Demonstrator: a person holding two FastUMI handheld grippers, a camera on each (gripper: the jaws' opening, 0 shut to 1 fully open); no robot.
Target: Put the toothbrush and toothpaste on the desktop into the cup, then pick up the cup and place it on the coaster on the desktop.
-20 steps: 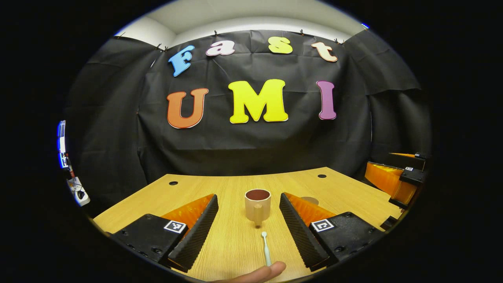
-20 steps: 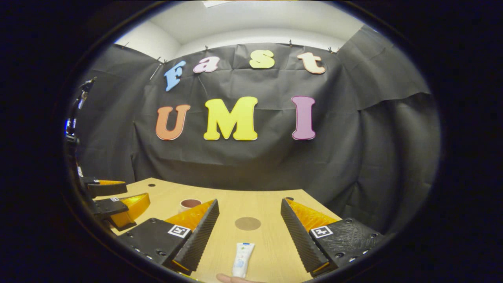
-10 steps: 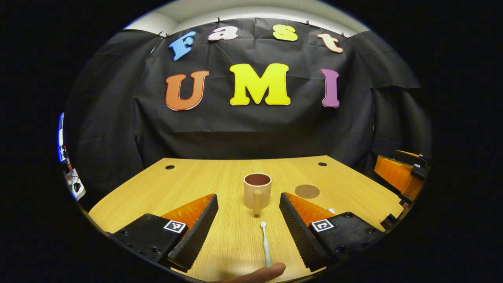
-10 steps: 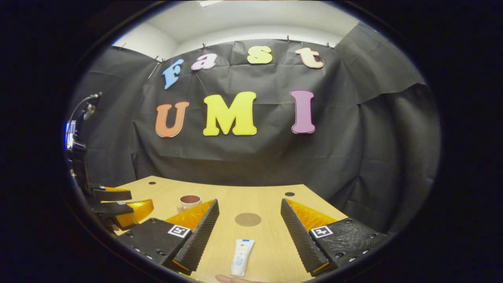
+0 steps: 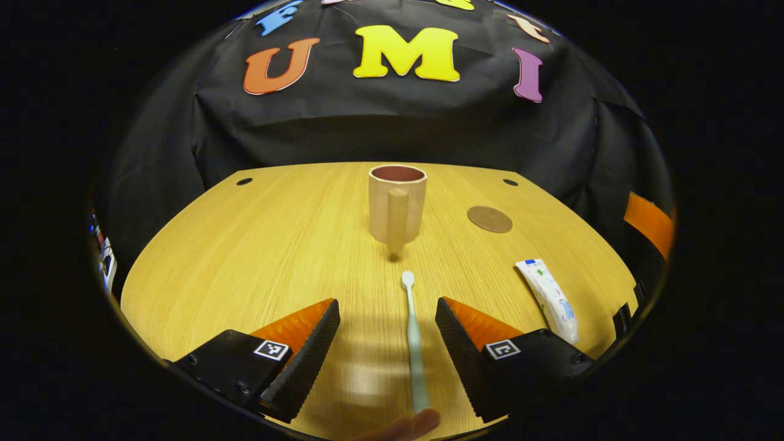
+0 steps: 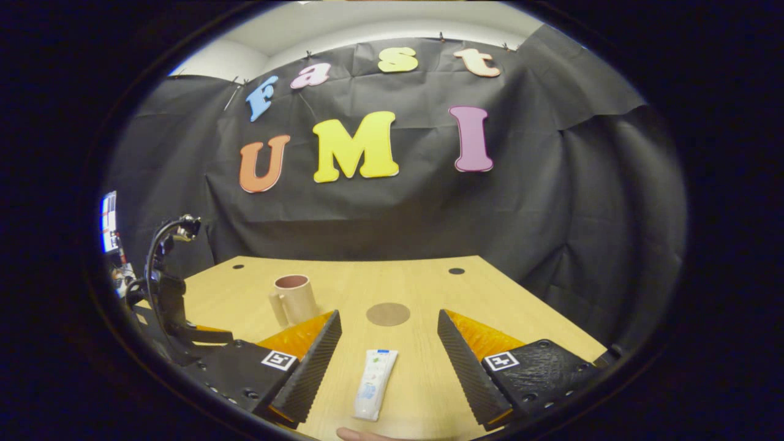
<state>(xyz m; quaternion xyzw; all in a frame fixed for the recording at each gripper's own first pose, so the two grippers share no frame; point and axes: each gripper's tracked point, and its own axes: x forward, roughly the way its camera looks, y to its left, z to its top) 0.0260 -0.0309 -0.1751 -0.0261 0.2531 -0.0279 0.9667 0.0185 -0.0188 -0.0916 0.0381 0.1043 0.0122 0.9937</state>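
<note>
Matt wood-grain desktop [image 5: 257, 245]

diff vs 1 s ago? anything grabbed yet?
Nothing grabbed. The left gripper has tipped down toward the desk, bringing more of the toothbrush between its open fingers. The right gripper tilted down less, now framing the toothpaste. Cup, coaster, toothbrush and toothpaste lie where they were; both grippers stayed open.

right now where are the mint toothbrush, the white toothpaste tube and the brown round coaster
pale mint plastic toothbrush [image 5: 414, 343], left gripper view, middle of its handle
white toothpaste tube [image 6: 375, 384], right gripper view, middle of its body
flat brown round coaster [image 6: 388, 314], right gripper view, centre of its top face
</note>
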